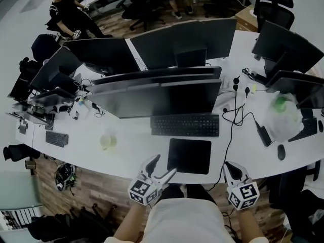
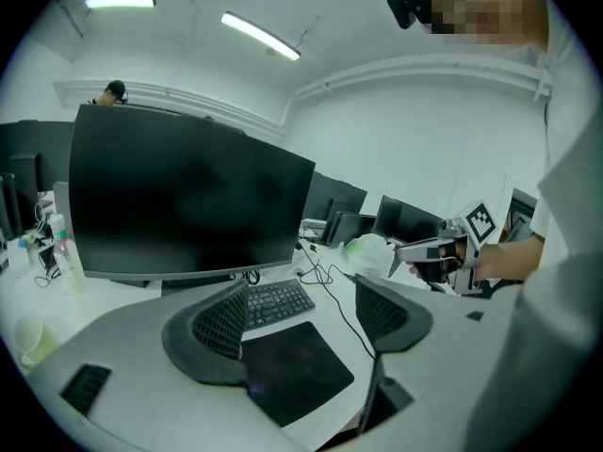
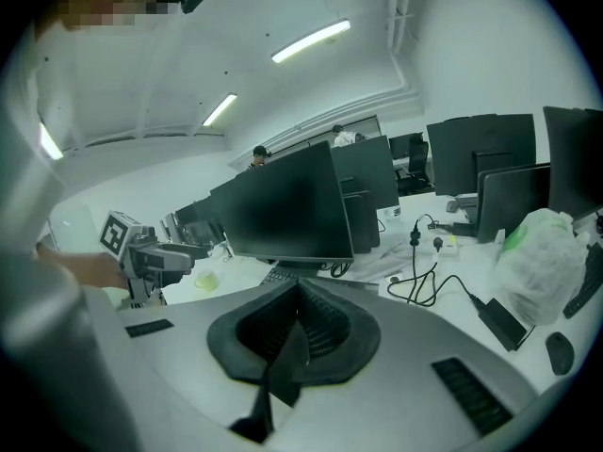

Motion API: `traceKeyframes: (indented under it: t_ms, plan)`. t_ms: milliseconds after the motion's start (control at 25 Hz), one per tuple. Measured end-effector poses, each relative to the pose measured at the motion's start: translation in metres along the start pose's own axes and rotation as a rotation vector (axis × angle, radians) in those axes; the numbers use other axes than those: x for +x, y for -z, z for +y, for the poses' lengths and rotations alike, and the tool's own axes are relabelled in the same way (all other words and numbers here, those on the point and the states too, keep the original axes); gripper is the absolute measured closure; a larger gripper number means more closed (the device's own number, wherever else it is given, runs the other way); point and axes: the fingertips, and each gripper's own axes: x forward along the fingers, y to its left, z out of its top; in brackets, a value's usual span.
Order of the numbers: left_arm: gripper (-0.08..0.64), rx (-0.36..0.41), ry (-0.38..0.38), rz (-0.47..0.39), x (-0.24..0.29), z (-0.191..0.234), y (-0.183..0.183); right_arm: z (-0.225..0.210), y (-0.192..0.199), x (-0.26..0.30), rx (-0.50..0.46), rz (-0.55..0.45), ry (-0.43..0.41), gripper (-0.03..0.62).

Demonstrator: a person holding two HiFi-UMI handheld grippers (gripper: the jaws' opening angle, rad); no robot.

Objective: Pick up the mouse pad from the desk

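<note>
The black square mouse pad (image 1: 190,156) lies flat on the white desk (image 1: 131,156), just in front of the keyboard. My left gripper (image 1: 163,166) hovers at the desk's near edge, left of the pad's near-left corner, jaws open with nothing between them. In the left gripper view the mouse pad (image 2: 292,370) lies below and beyond the open left gripper (image 2: 301,314). My right gripper (image 1: 229,167) is held off the desk's near edge, right of the pad, with its jaws shut and empty. In its own view the right gripper (image 3: 297,332) shows its pads meeting, and they hide the pad.
A black keyboard (image 1: 185,125) and a wide dark monitor (image 1: 162,97) stand behind the pad. A black cable (image 1: 230,135) runs down the desk right of the pad. Further right lie a power adapter (image 1: 263,133), a mouse (image 1: 281,152) and a plastic bag (image 1: 283,113). A pale cup (image 1: 107,142) stands left.
</note>
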Motion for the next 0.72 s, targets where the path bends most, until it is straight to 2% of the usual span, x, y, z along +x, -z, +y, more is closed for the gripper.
traceKeyframes:
  t_ms: [280, 440, 560, 720]
  plan:
    - [0.184, 0.028, 0.009, 0.104, 0.030, 0.012, 0.026, 0.004, 0.011, 0.025, 0.026, 0.045, -0.034, 0.581]
    - [0.186, 0.075, 0.014, 0.186, 0.049, 0.028, 0.056, 0.011, 0.022, 0.039, 0.020, 0.072, -0.043, 0.581]
    - [0.186, 0.111, 0.031, 0.235, 0.064, 0.040, 0.080, 0.011, 0.028, 0.048, 0.020, 0.086, -0.028, 0.581]
    - [0.189, 0.118, 0.069, 0.298, 0.082, 0.055, 0.114, 0.011, 0.038, 0.059, 0.044, 0.092, 0.009, 0.581]
